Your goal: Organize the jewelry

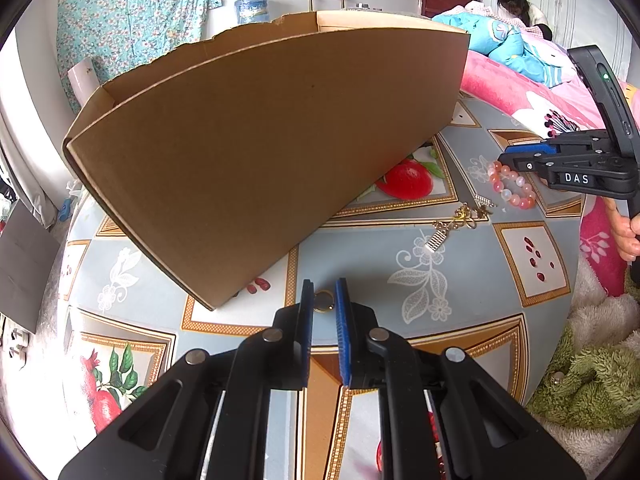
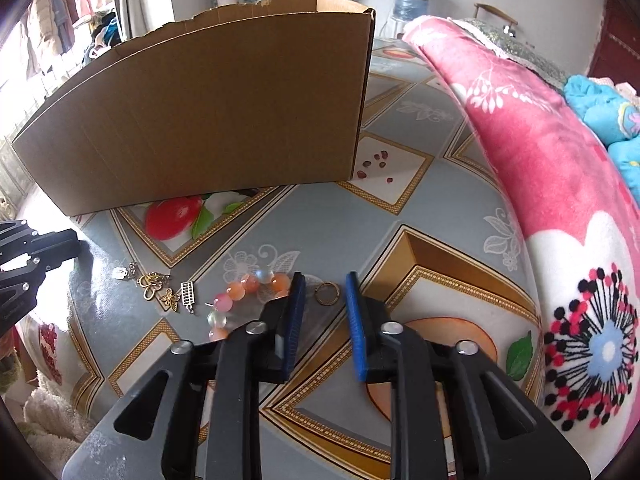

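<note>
The left claw hangs over the patterned desk with its blue pads close about a small round gold ring; the ring sits between the tips, and the pads seem to nip it. The right claw stands slightly parted, nothing gripped, with a thin ring lying on the desk between its tips. Just beside its left finger curls a pink and orange bead bracelet, near gold flower charms. A cardboard box stands behind.
</note>
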Tool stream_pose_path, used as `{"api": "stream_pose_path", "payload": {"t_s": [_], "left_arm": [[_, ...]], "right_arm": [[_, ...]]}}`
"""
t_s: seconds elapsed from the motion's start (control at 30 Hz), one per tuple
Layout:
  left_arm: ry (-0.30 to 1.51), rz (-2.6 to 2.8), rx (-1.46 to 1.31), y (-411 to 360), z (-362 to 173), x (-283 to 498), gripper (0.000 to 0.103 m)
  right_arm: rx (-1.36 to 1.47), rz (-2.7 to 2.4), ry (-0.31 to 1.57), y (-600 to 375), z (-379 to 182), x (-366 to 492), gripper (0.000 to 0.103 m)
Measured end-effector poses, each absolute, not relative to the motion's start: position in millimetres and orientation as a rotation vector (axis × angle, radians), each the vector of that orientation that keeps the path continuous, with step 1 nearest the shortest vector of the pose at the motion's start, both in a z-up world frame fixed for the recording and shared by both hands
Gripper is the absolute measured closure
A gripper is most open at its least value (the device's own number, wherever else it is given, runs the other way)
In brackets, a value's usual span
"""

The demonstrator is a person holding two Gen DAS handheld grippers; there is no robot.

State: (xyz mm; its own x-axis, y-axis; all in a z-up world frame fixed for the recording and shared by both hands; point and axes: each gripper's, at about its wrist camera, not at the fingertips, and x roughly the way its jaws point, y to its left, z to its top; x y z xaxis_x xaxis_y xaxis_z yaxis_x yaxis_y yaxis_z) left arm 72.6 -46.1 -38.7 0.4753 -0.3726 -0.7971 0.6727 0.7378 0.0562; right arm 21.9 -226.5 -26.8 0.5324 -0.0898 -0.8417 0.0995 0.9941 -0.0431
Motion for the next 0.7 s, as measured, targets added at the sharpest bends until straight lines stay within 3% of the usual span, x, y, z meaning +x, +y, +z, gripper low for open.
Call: {"api": "stream_pose_path", "payload": {"t_s": [0.7], "left_arm": [[0.832, -0.674, 0.384, -42.0, -29.0, 65.9, 0.093]], "right_arm": [[0.017, -0.134, 0.940, -238.6, -9.9, 17.3, 0.093]]}}
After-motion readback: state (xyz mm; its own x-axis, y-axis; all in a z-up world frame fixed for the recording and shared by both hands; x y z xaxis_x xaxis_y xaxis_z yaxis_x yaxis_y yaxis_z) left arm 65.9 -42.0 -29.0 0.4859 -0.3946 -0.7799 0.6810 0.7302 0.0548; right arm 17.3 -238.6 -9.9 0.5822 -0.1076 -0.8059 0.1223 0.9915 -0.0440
